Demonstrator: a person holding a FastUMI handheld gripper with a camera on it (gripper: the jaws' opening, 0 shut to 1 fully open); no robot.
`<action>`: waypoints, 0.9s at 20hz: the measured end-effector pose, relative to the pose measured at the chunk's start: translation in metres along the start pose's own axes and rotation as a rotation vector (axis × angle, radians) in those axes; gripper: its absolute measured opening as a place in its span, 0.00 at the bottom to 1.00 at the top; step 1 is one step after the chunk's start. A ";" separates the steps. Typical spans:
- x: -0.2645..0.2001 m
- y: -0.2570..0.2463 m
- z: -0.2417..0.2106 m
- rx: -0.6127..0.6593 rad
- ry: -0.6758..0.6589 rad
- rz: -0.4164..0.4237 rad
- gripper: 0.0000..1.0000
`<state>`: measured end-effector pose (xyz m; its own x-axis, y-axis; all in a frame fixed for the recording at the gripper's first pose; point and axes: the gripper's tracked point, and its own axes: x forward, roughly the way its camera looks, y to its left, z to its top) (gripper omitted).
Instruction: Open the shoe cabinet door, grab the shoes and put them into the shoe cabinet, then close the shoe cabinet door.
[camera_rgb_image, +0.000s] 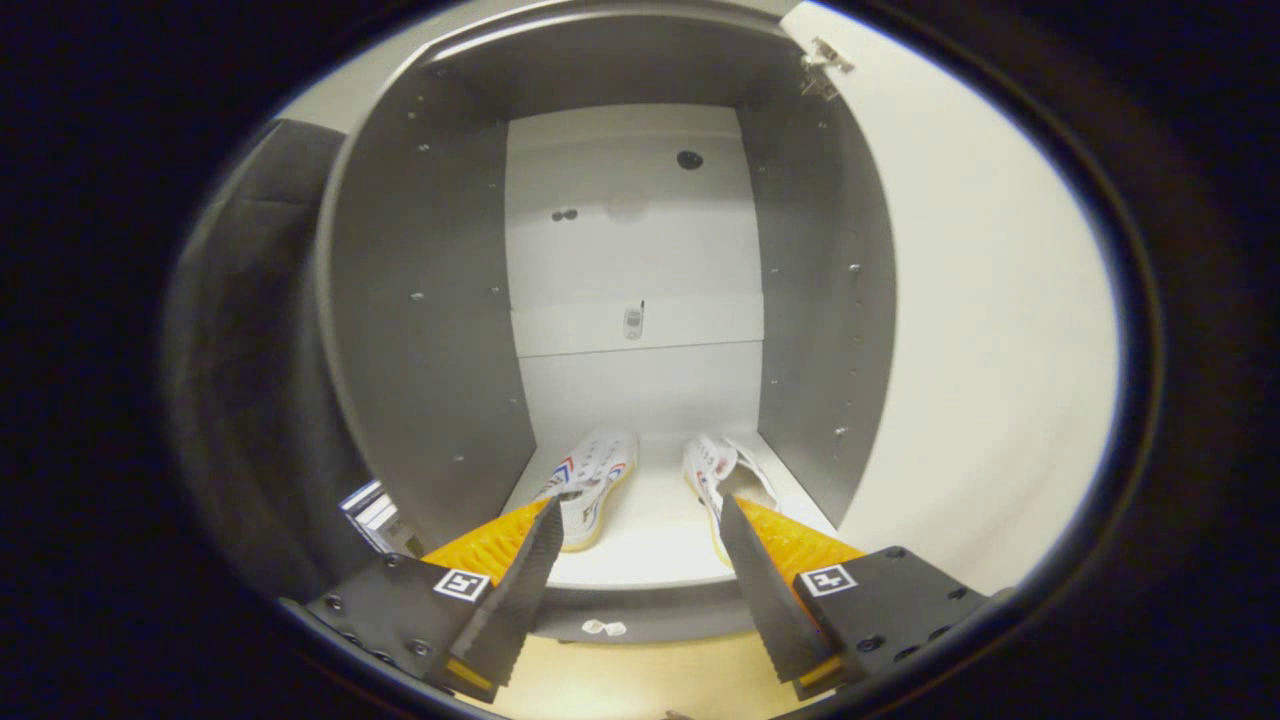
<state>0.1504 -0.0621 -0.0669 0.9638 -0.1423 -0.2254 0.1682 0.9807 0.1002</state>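
The shoe cabinet (630, 250) stands open ahead of me, with grey side walls and a white back panel. Its white door (980, 330) is swung out to the right. Two white shoes with red and blue stripes rest on the cabinet floor (640, 530): the left shoe (590, 485) lies just beyond my left finger, the right shoe (715, 480) just beyond my right finger. My gripper (637, 515) is open in front of the cabinet's bottom edge, with nothing between its fingers.
A door hinge (822, 68) sits at the cabinet's top right corner. Dark cloth (250, 380) hangs left of the cabinet, with a small printed object (372, 515) at its foot. Light wooden floor (620, 680) lies below the fingers.
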 end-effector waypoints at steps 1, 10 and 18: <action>-0.020 0.003 -0.002 0.002 -0.007 -0.001 0.96; -0.197 -0.008 -0.010 0.008 -0.071 -0.056 0.96; -0.315 -0.127 -0.012 0.070 -0.121 -0.245 0.96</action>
<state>-0.1769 -0.1399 -0.0198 0.9095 -0.3935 -0.1343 0.4094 0.9038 0.1244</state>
